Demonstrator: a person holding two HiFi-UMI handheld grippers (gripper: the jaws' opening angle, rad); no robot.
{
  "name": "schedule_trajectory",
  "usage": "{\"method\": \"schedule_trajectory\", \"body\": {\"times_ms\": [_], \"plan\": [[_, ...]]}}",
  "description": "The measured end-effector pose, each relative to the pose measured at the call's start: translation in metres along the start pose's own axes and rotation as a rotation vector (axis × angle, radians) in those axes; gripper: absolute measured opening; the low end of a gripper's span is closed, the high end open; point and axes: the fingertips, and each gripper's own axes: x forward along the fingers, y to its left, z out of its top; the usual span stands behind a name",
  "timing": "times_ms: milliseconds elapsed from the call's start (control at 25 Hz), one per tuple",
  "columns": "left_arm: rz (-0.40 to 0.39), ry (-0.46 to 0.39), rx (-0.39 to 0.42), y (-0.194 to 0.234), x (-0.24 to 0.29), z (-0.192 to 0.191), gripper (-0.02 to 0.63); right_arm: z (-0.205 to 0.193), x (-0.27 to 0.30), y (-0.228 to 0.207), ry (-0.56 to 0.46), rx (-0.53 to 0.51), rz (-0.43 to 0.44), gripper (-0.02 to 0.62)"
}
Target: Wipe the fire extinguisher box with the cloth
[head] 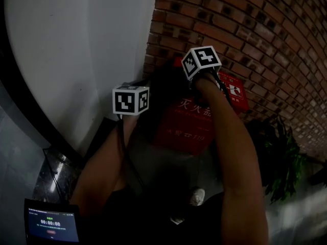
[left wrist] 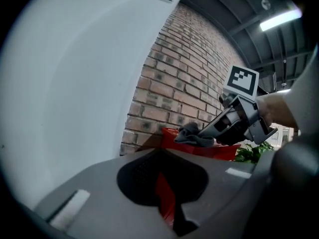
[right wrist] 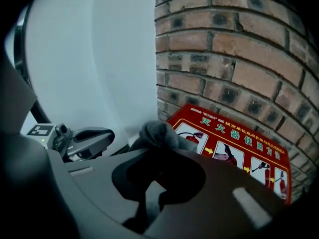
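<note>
The red fire extinguisher box (head: 186, 124) stands against the brick wall (head: 245, 29). Its top panel (right wrist: 234, 143) carries picture instructions. A grey cloth (right wrist: 158, 133) lies bunched on the box's top left edge, and my right gripper (right wrist: 154, 183) is shut on it. The left gripper view shows the same cloth (left wrist: 193, 133) on the red box (left wrist: 219, 151), at the tips of the right gripper (left wrist: 205, 131). My left gripper (left wrist: 167, 193) is shut with nothing in it, a little left of the box and pointing at it; red shows through its jaws. In the head view the jaws are lost in shadow.
A white curved wall (head: 76, 45) meets the brick on the left. A green plant (head: 278, 152) grows right of the box. A small lit screen (head: 51, 223) sits at the bottom left. A shoe (head: 196, 195) shows on the floor below the box.
</note>
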Motion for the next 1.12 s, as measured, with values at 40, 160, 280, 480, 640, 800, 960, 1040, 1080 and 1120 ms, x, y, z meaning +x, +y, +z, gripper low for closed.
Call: {"method": "schedule_trajectory", "body": {"times_ms": [40, 160, 280, 480, 640, 800, 960, 1040, 1080, 1120], "plan": [[0.003, 0.001, 0.01, 0.0, -0.001, -0.001, 0.0, -0.003, -0.001, -0.003, 0.004, 0.0, -0.008, 0.026], [0.022, 0.007, 0.02, 0.0, -0.015, -0.002, 0.0, -0.016, -0.016, -0.015, 0.018, 0.003, -0.042, 0.026], [0.032, 0.019, 0.024, 0.0, -0.026, -0.002, -0.001, -0.034, -0.037, -0.04, 0.015, 0.039, -0.078, 0.026], [0.032, 0.039, 0.047, 0.001, -0.023, -0.007, 0.0, -0.077, -0.072, -0.107, 0.039, 0.126, -0.166, 0.026], [0.031, 0.053, 0.066, 0.0, -0.02, -0.013, -0.001, -0.113, -0.098, -0.159, 0.038, 0.205, -0.236, 0.026], [0.021, 0.053, 0.096, -0.007, -0.017, -0.012, 0.0, -0.143, -0.124, -0.199, 0.026, 0.276, -0.293, 0.026], [0.018, 0.051, 0.109, -0.012, -0.014, -0.012, -0.001, -0.161, -0.138, -0.22, 0.006, 0.314, -0.327, 0.026], [0.016, 0.05, 0.112, -0.014, -0.013, -0.012, 0.0, -0.162, -0.141, -0.223, -0.004, 0.32, -0.327, 0.026], [0.016, 0.053, 0.11, -0.014, -0.012, -0.012, 0.0, -0.162, -0.142, -0.223, -0.008, 0.32, -0.327, 0.026], [0.016, 0.057, 0.107, -0.015, -0.011, -0.013, -0.001, -0.161, -0.142, -0.224, -0.012, 0.316, -0.328, 0.026]]}}
